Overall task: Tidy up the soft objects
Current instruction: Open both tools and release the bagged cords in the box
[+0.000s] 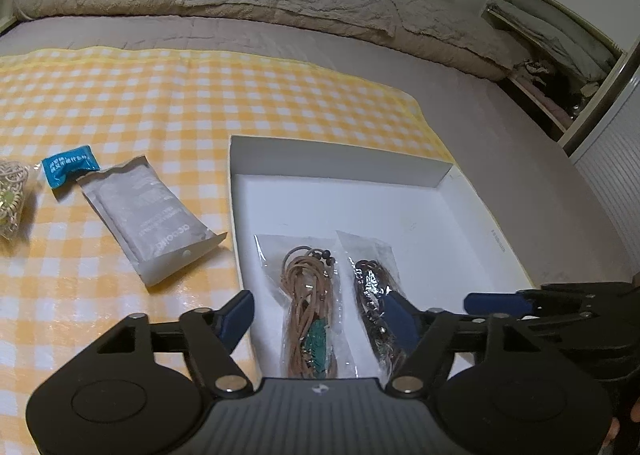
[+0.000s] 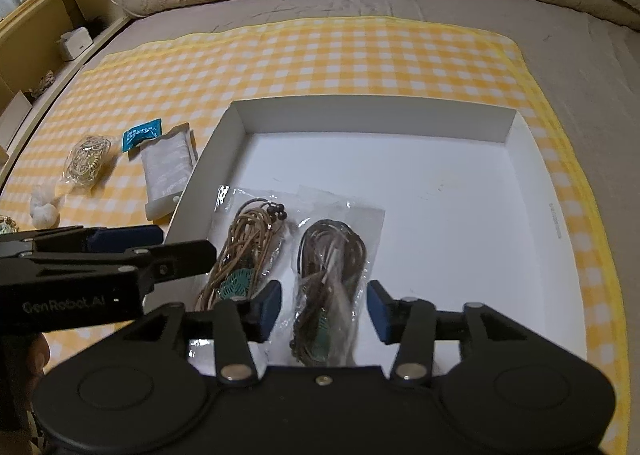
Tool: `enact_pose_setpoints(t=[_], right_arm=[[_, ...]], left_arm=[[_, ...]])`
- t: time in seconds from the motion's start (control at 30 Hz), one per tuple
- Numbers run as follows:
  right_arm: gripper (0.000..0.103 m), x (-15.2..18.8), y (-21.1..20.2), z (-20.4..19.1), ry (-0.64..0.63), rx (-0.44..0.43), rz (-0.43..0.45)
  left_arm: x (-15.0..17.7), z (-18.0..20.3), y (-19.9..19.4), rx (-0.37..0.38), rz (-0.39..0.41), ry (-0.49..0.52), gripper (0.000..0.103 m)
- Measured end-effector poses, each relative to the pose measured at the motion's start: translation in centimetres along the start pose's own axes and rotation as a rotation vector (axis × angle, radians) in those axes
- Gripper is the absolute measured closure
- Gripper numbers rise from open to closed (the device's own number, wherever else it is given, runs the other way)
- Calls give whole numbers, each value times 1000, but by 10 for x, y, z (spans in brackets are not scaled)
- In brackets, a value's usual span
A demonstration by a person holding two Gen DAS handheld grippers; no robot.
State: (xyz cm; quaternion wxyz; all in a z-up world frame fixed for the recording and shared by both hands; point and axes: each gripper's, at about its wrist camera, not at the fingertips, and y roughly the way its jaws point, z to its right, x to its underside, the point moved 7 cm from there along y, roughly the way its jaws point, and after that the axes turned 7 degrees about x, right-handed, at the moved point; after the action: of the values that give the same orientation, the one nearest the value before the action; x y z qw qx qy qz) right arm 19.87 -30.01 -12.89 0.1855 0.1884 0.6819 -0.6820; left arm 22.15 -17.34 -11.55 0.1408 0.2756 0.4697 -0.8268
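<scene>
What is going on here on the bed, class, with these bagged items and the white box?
A person is sorting small bagged items into a white box on a yellow checked cloth. Two bags already lie inside it: a tan cord bundle and a dark cord bundle. The left tool and right tool are both open over them, gripping nothing. A grey pouch, a teal sachet and a gold chain bag wait outside on the cloth.

- Dim, warm indoor light is falling evenly; shadows are lying soft.
- Fisheye is bending the bed's (image 1: 320, 31) edges; dark vignetting is filling corners.
</scene>
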Motion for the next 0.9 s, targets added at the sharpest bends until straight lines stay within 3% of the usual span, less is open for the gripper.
enact_pose_setpoints(t=[0.4, 0.57, 0.9], right_arm=[[22, 5, -18, 7, -2, 26, 58], [3, 4, -24, 13, 20, 44, 83], [0, 4, -35, 20, 56, 68, 133]], left_arm=[[1, -9, -12, -59, 3, 27, 6], [1, -14, -19, -85, 13, 35, 0], [-1, -23, -34, -128, 39, 73, 0]])
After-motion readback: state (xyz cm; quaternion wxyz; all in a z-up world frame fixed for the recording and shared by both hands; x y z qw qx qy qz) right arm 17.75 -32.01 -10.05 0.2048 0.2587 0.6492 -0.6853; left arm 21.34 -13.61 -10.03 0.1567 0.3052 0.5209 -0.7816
